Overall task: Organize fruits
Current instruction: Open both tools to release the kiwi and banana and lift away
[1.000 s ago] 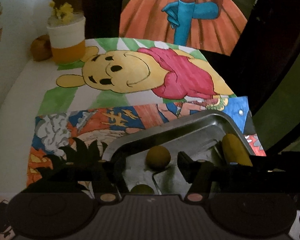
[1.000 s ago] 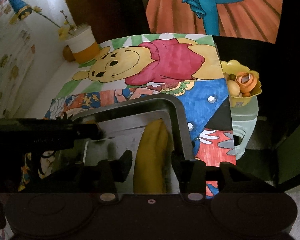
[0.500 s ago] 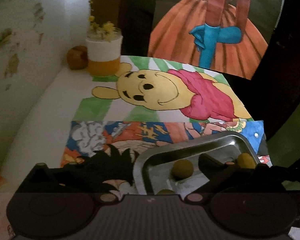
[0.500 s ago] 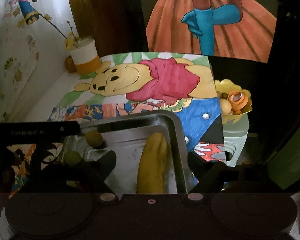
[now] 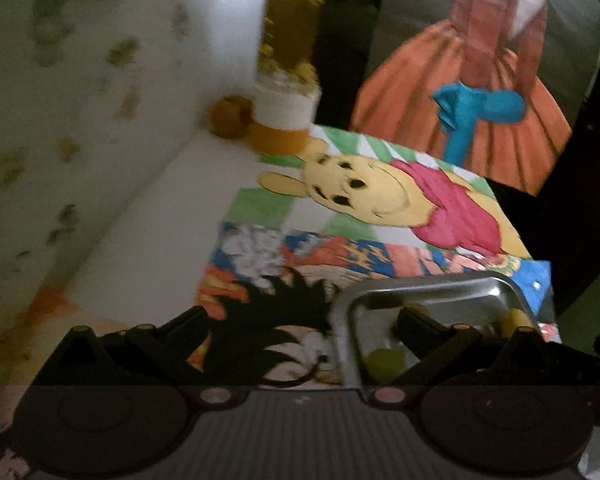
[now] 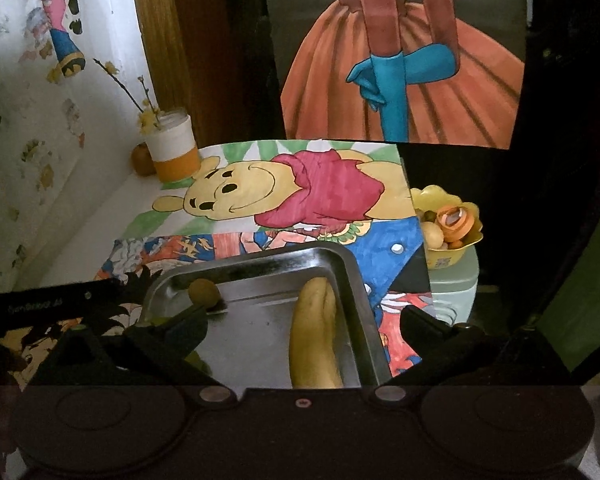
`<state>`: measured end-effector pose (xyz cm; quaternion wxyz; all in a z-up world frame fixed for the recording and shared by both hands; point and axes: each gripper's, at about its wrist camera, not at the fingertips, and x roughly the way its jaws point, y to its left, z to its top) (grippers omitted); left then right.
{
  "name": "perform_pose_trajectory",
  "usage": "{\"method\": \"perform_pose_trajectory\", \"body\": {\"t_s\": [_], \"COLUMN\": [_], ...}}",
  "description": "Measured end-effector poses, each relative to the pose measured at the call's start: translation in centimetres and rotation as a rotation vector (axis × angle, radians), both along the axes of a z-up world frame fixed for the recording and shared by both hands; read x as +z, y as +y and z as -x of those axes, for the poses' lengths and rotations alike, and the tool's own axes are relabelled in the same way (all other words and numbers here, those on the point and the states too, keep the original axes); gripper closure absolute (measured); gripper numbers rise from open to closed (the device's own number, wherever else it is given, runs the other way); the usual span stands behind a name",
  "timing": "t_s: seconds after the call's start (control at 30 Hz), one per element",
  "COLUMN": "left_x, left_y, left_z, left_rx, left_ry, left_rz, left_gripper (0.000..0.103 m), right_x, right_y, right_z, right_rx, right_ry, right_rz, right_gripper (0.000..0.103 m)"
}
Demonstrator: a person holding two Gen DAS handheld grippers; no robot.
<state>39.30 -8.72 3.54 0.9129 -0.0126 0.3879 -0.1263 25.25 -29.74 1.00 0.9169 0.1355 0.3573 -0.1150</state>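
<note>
In the shiny rectangular metal tray (image 6: pixel 352 280) lie a long smooth banana (image 6: pixel 314 336) and a small round brown fruit (image 6: pixel 203 292). Left gripper (image 5: pixel 300 320) and right gripper (image 6: pixel 304 320), just opening, gape wide, pinching nothing.

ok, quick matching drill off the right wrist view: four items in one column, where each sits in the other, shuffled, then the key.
Items
1. banana
2. small brown round fruit
3. yellow bowl
4. white and orange cup

Places
A. back left of the table, by the wall, flower twigs in it
B. off the table's right edge, on a pale green stool
C. far left corner of the metal tray
D. along the tray's right wall

Pairs: 1-D, 2-C, 3-B, 4-A
</note>
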Motion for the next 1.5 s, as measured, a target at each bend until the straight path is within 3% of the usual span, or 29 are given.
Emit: {"method": "perform_pose_trajectory", "body": {"t_s": [0.57, 0.87, 1.1, 1.5], "left_x": [0.6, 0.6, -0.2, -0.5], "left_y": [5.2, 6.1, 6.3, 5.5], "left_z": [9.0, 13.1, 14.8, 15.6], "left_rx": [0.062, 0.030, 0.039, 0.167], "left_ry": [-0.042, -0.061, -0.052, -0.038], "left_rz": [-0.003, -0.025, -0.025, -0.045], "left_gripper": [0.000, 0.000, 0.000, 0.000], "right_x": [3.7, 2.9, 2.4, 0.6], "right_y": [3.3, 4.3, 3.6, 1.6], "right_z": [8.5, 12.1, 12.1, 9.9], "right_rx": [-0.110, -0.094, -0.011, 0.073], "right_ry": [-0.010, -0.017, -0.045, -0.029], "right_rz": [0.003, 0.014, 0.020, -0.017], "right_gripper": [0.001, 0.001, 0.001, 0.001]}}
